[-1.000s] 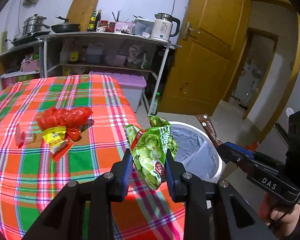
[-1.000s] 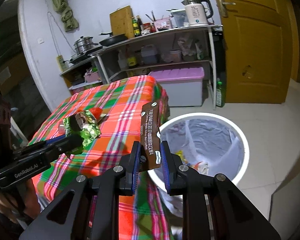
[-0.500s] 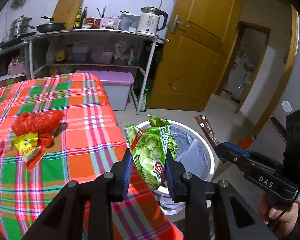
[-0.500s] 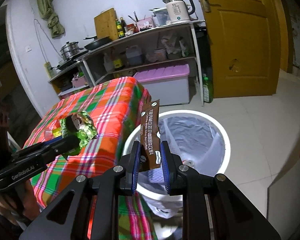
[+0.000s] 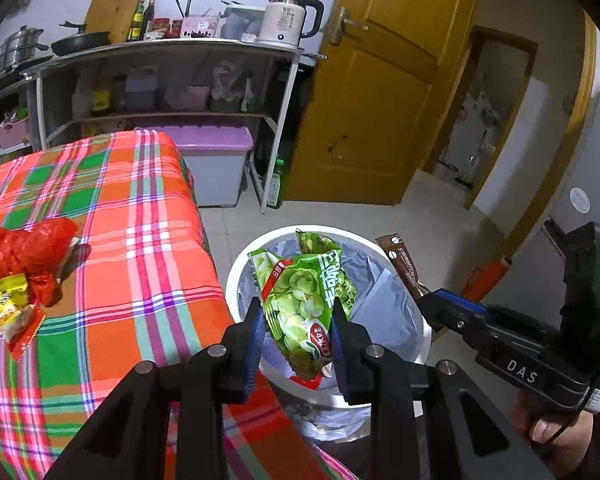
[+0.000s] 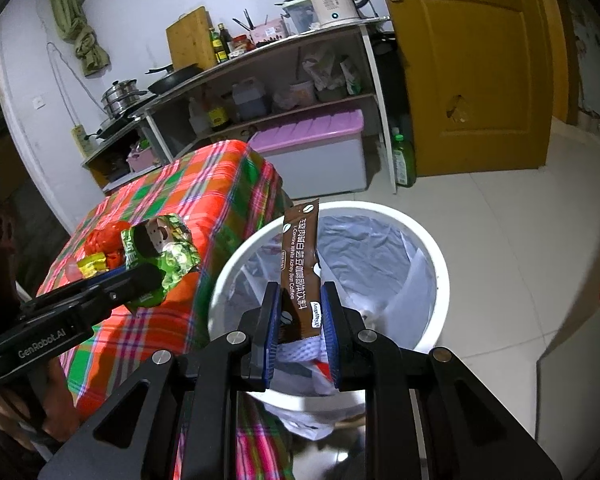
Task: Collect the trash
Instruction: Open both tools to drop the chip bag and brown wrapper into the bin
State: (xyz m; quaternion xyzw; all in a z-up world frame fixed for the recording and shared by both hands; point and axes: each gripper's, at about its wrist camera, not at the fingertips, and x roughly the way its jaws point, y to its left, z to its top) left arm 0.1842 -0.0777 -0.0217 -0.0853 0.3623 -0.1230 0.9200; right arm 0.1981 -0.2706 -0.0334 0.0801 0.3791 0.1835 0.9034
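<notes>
Left gripper (image 5: 298,326): jaws part-closed, clamped on a crumpled green snack bag (image 5: 306,300), which stands up between the blue pads over the near-left part of the bin's rim.
Right gripper (image 6: 299,318): jaws narrowly set, pinching the lower end of a brown coffee sachet (image 6: 300,266); the sachet stands upright over the bin's near rim.
Waste bin (image 6: 440,280): white, round, lined with a grey-blue bag, on the tiled floor just beside the table's corner; some scraps lie at the bottom.
Table (image 5: 112,240): covered by an orange-green plaid cloth; its near-right corner overhangs beside the bin.
Trash left on the table: a red plastic bag (image 5: 24,250) and a yellow wrapper (image 5: 6,304), touching each other near the left edge, well apart from the bin.
Stage (judged): both pieces are carried to the bin and await release; the table items are not yet collected.
Risk 1: the green bag hangs close to the rim on the table side; released there, it could catch on the rim or drop between bin and tablecloth.
Risk 2: the light sachet may cling to a pad or flutter outside the rim when let go.
Risk 3: the two grippers sit near each other over one opening; a careless move could knock them together.
</notes>
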